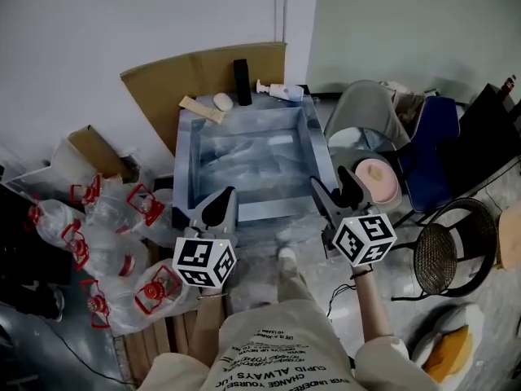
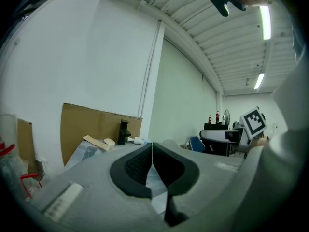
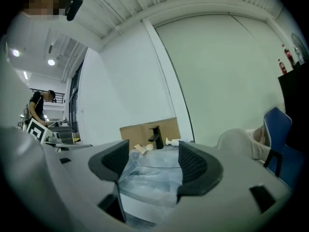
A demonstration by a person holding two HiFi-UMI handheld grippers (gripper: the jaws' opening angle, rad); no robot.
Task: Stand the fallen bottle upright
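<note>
A small white bottle (image 1: 282,92) lies on its side on the back rim of a plastic-wrapped steel sink (image 1: 186,149), right of a black faucet (image 1: 242,81). It also shows far off, as the bottle (image 2: 137,140) in the left gripper view and the bottle (image 3: 173,141) in the right gripper view. My left gripper (image 1: 216,205) hovers at the sink's near edge, shut and empty; its jaws meet in the left gripper (image 2: 152,154). My right gripper (image 1: 338,189) is at the sink's near right corner, open with nothing between the jaws, as the right gripper (image 3: 153,162) confirms.
A pale oval soap (image 1: 223,101) and a wooden piece (image 1: 202,109) lie left of the faucet, with cardboard (image 1: 167,76) behind. Several clear jugs with red handles (image 1: 98,235) crowd the left floor. On the right are a blue chair (image 1: 435,149), a pink bowl (image 1: 376,176) and a black mesh stool (image 1: 452,247).
</note>
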